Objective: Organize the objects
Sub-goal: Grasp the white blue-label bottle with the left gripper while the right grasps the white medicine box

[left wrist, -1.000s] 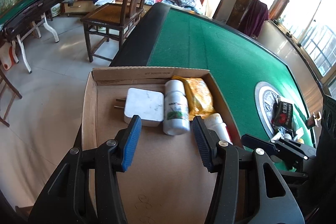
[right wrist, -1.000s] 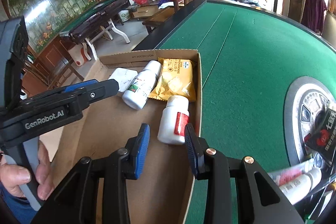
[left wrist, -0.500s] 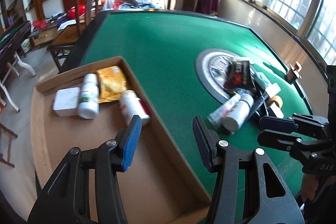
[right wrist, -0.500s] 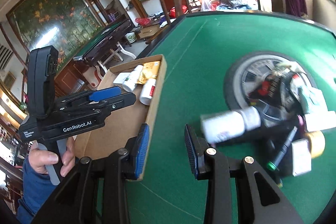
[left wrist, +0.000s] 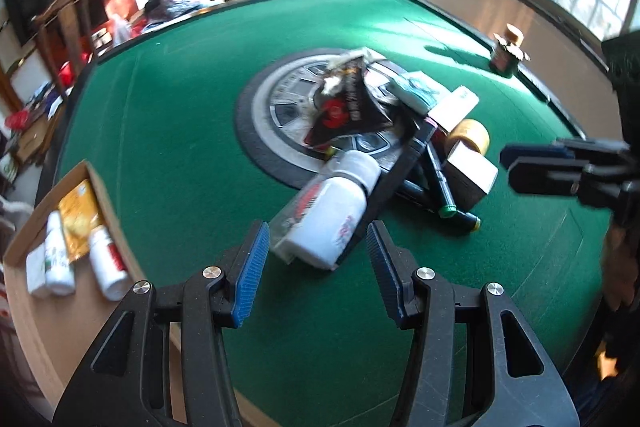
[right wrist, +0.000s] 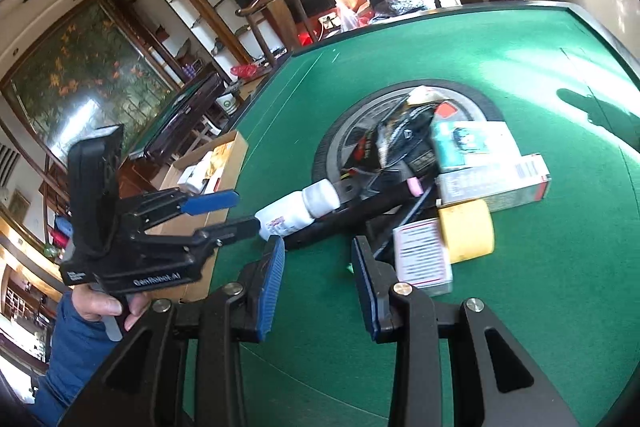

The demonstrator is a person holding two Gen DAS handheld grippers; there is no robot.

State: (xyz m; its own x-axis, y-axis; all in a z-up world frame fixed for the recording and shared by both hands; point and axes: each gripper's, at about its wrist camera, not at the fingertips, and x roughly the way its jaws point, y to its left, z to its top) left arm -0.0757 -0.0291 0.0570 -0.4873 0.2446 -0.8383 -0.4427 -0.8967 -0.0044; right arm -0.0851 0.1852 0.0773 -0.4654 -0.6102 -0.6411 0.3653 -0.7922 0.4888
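Observation:
A pile of loose objects lies on the round centre plate [left wrist: 276, 107] of the green table: a white pill bottle [left wrist: 332, 207], a black snack packet [left wrist: 348, 107], markers [left wrist: 440, 187], a yellow tape roll [left wrist: 472, 137] and small boxes [right wrist: 492, 183]. My left gripper [left wrist: 316, 267] is open and empty, just short of the white bottle [right wrist: 296, 207]. My right gripper [right wrist: 318, 287] is open and empty, near a white card box [right wrist: 422, 259] and the tape roll [right wrist: 466, 237]. A cardboard box [left wrist: 48, 307] at the table's left edge holds two white bottles [left wrist: 106, 263], a yellow packet [left wrist: 78, 223] and a white charger.
A small dark jar [left wrist: 506, 53] stands at the table's far right edge. Wooden chairs [right wrist: 276, 19] and a second table [right wrist: 180, 119] stand beyond the table. The left gripper's body [right wrist: 132, 227] sits between my right gripper and the cardboard box [right wrist: 208, 163].
Both grippers have swung from over the cardboard box to the pile at the table's centre. Both stay open and empty.

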